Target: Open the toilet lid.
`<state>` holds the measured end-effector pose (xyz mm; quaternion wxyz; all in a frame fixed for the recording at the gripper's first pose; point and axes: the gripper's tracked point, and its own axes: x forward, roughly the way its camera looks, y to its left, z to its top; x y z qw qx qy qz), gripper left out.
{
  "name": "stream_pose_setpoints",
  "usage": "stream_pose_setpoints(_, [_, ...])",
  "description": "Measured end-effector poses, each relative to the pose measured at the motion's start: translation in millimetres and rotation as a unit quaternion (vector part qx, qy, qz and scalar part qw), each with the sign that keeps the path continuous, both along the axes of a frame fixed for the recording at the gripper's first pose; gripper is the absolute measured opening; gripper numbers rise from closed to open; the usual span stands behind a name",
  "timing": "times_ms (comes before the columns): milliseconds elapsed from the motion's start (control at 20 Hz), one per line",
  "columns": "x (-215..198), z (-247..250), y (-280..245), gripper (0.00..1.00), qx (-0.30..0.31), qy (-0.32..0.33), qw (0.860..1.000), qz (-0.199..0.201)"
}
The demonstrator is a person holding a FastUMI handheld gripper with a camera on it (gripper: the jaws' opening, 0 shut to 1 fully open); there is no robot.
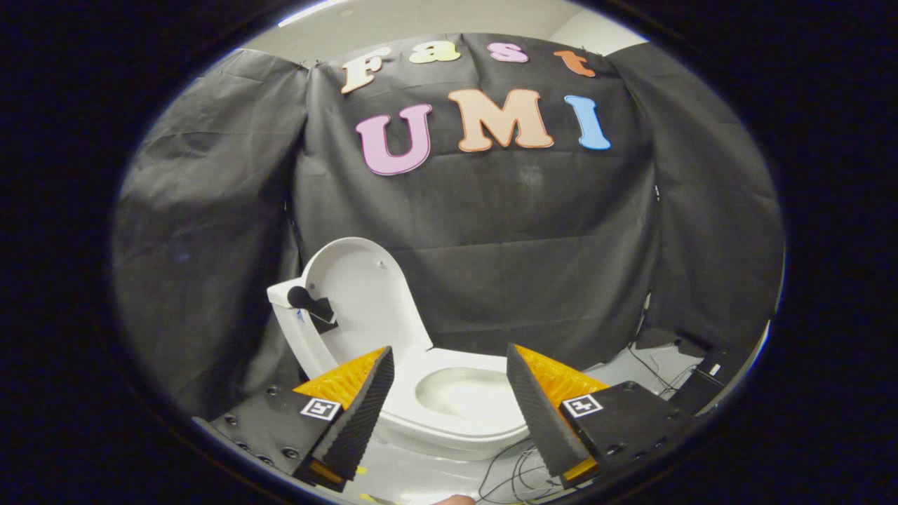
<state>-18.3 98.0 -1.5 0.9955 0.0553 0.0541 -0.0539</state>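
Observation:
A white toilet (449, 421) stands on the floor ahead of my fingers, its bowl (459, 393) showing in the gap between them. Its lid (365, 294) stands raised, leaning back toward the tank side beyond my left finger. The seat ring lies flat around the bowl. A small black part (309, 303) sits on the tank beside the lid. My gripper (449, 361) is open, its two fingers (365, 410) wide apart and holding nothing, a short way back from the toilet.
Black cloth (491, 231) walls the booth behind and to both sides of the toilet. Thin cables (512, 470) trail over the pale floor below the bowl, and more cables and a dark box (701, 382) lie at the right.

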Motion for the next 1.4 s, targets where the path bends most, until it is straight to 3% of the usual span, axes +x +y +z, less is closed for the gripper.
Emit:
stream_pose_setpoints(250, [4, -13, -13, 0.99, 0.001, 0.002, 1.000, -0.002])
stream_pose_setpoints(450, [17, 2, -21, 0.99, -0.032, -0.004, 0.999, 0.010])
stream_pose_setpoints(650, [17, 6, -44, 0.99, -0.058, 0.000, 0.998, -0.004])
stream_pose_setpoints(1400, [-3, 22, -73, 0.99, -0.028, -0.061, 0.997, -0.038])
